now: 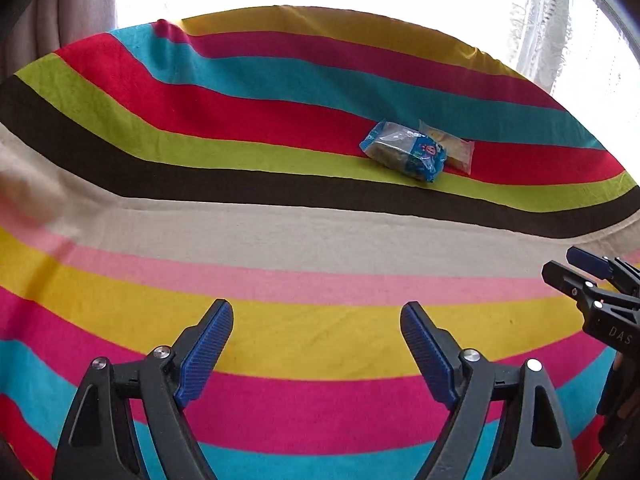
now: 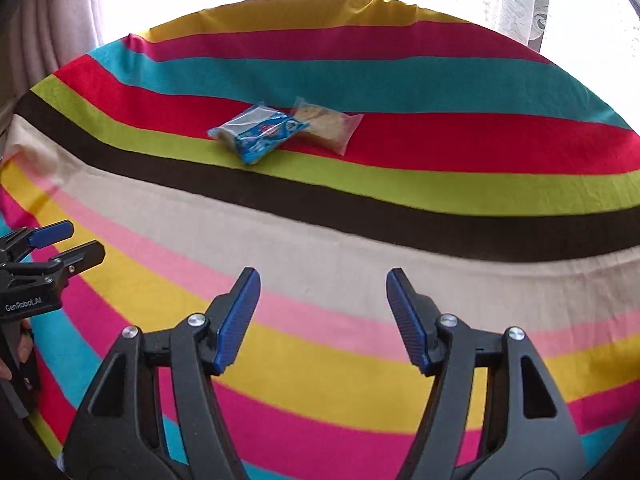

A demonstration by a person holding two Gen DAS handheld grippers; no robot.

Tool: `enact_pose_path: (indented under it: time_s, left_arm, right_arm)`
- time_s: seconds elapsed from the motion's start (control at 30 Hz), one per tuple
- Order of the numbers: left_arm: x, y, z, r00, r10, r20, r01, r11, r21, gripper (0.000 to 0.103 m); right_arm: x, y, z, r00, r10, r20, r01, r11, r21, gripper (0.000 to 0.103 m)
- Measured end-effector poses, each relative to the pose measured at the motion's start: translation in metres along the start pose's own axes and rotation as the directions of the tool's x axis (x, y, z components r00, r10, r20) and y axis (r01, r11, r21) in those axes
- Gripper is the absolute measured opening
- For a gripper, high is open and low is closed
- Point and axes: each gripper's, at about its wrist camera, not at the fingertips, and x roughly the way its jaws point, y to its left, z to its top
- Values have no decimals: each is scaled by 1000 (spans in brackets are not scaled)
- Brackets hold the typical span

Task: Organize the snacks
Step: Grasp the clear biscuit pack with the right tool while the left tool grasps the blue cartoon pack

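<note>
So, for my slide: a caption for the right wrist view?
Open right gripper over striped cloth, facing blue snack packet touching clear one.

Two snack packets: one blue packet (image 1: 404,151), one clear packet (image 1: 452,148).

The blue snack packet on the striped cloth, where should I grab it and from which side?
Grip the blue snack packet across its narrow middle, coming from above on the near side: it lies flat, and the clear packet touches its far end.
</note>
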Motion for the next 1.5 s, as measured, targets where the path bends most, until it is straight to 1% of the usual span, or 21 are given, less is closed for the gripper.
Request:
enact_pose_path:
  time_s: [0.07, 0.2, 0.27, 0.3, 0.33, 0.4, 0.5, 0.53, 0.63, 0.7, 0.77, 0.8, 0.83, 0.9, 1.0, 1.13, 1.2, 1.27, 1.37, 1.43, 1.5]
  left_arm:
    - [14, 5, 4, 1000, -3, -26, 2, 999, -34, 87]
    - [15, 7, 3, 1000, -19, -5, 18, 999, -41, 90]
    - [12, 13, 2, 997, -74, 8, 74, 995, -67, 94]
    - [13, 17, 2, 994, -107, 15, 108, 990, -86, 100]
    - [14, 18, 4, 992, -128, 16, 129, 987, -96, 103]
    - [15, 17, 5, 992, -123, 17, 124, 988, -94, 103]
    - [16, 15, 5, 993, -120, 17, 121, 989, -90, 103]
    - [16, 15, 5, 992, -121, 19, 123, 988, -93, 103]
    - [17, 13, 5, 993, -113, 15, 114, 990, -88, 103]
    - [17, 12, 6, 994, -108, 13, 109, 991, -84, 103]
    - [15, 13, 5, 994, -109, 14, 110, 990, -88, 103]
    - [15, 13, 5, 994, -110, 15, 111, 990, -89, 103]
    - [14, 13, 5, 994, -110, 15, 111, 990, -89, 103]
    - [14, 14, 4, 994, -112, 16, 113, 989, -91, 103]
    - [14, 14, 4, 994, -112, 17, 113, 989, -93, 103]
    - [15, 14, 4, 994, -111, 16, 112, 989, -93, 103]
    - [15, 14, 4, 994, -110, 16, 111, 990, -92, 103]
    - [15, 14, 4, 994, -107, 13, 108, 990, -90, 103]
    - [16, 10, 6, 995, -96, -1, 95, 993, -71, 103]
    - [18, 6, 6, 997, -73, -15, 72, 996, -50, 103]
    - [21, -1, 7, 999, -29, -37, 28, 1000, -12, 103]
  right_arm:
    - [17, -10, 20, 1000, -8, 11, 9, 998, -61, 69]
    - [53, -17, 61, 999, -24, 30, 30, 978, -208, 69]
    - [71, -14, 78, 999, -8, 31, 17, 955, -295, 71]
    - [79, -13, 87, 1000, 12, 27, -2, 941, -338, 71]
    - [88, -11, 94, 999, 38, 19, -28, 925, -380, 71]
    - [101, -8, 108, 997, 82, -1, -74, 891, -447, 71]
    - [118, -9, 125, 992, 126, -30, -124, 854, -505, 71]
    - [123, -11, 129, 987, 152, -43, -153, 847, -509, 75]
    - [134, -11, 131, 972, 220, -81, -229, 821, -523, 84]
    - [133, -7, 124, 969, 239, -68, -236, 799, -553, 83]
    - [130, -12, 120, 957, 277, -83, -280, 816, -505, 60]
    - [126, -16, 117, 958, 273, -90, -282, 835, -472, 47]
    - [121, -19, 112, 965, 249, -85, -261, 856, -447, 42]
    - [101, -25, 96, 971, 225, -85, -240, 890, -387, 42]
    - [61, -37, 58, 964, 234, -123, -259, 933, -251, 42]
    - [27, -48, 11, 972, 210, -106, -222, 968, -117, 47]
    - [22, -45, -3, 979, 186, -88, -195, 975, -105, 50]
    - [28, -51, -3, 983, 168, -69, -174, 979, -108, 53]
    - [32, -41, -4, 988, 141, -59, -148, 982, -122, 57]
    - [36, -43, -2, 989, 139, -56, -145, 983, -111, 55]
    - [36, -46, -4, 990, 130, -45, -134, 986, -100, 41]
